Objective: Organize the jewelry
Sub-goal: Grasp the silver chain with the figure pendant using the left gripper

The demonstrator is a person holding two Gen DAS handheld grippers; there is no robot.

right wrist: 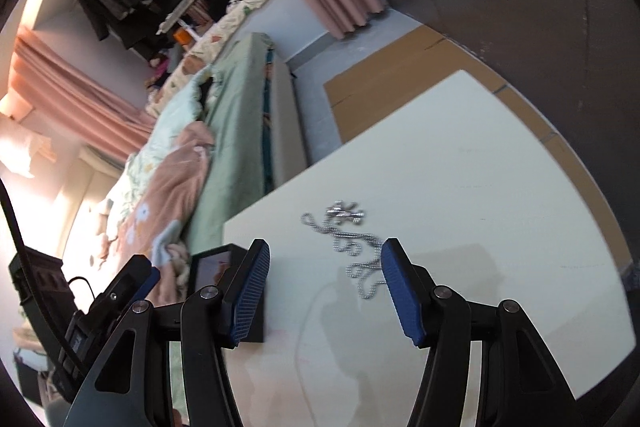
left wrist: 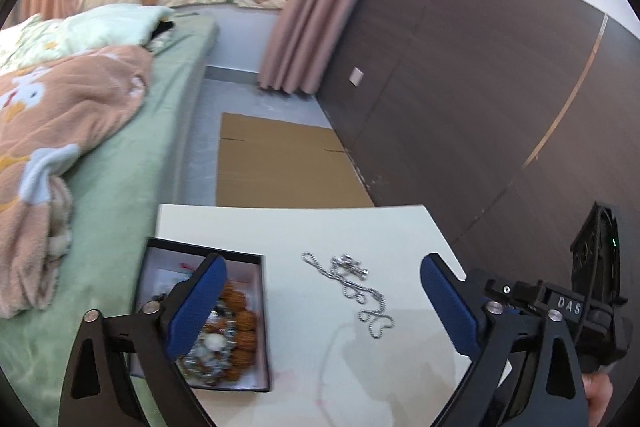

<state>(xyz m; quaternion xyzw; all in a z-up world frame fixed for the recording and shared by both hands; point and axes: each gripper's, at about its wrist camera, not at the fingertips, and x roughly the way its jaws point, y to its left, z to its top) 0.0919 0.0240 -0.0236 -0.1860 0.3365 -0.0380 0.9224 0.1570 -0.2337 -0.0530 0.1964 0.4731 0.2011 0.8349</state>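
Observation:
A silver chain necklace with a sparkly pendant lies loose on the white table. It also shows in the right wrist view. A black box at the table's left edge holds brown beads and other jewelry. My left gripper is open and empty above the table, its left finger over the box. My right gripper is open and empty, just short of the necklace. The box sits behind its left finger. The right gripper's body shows at the right edge of the left wrist view.
A bed with green sheet and peach blanket runs along the table's left side. Flat cardboard lies on the floor beyond the table. A dark wood wall stands to the right, with pink curtains further back.

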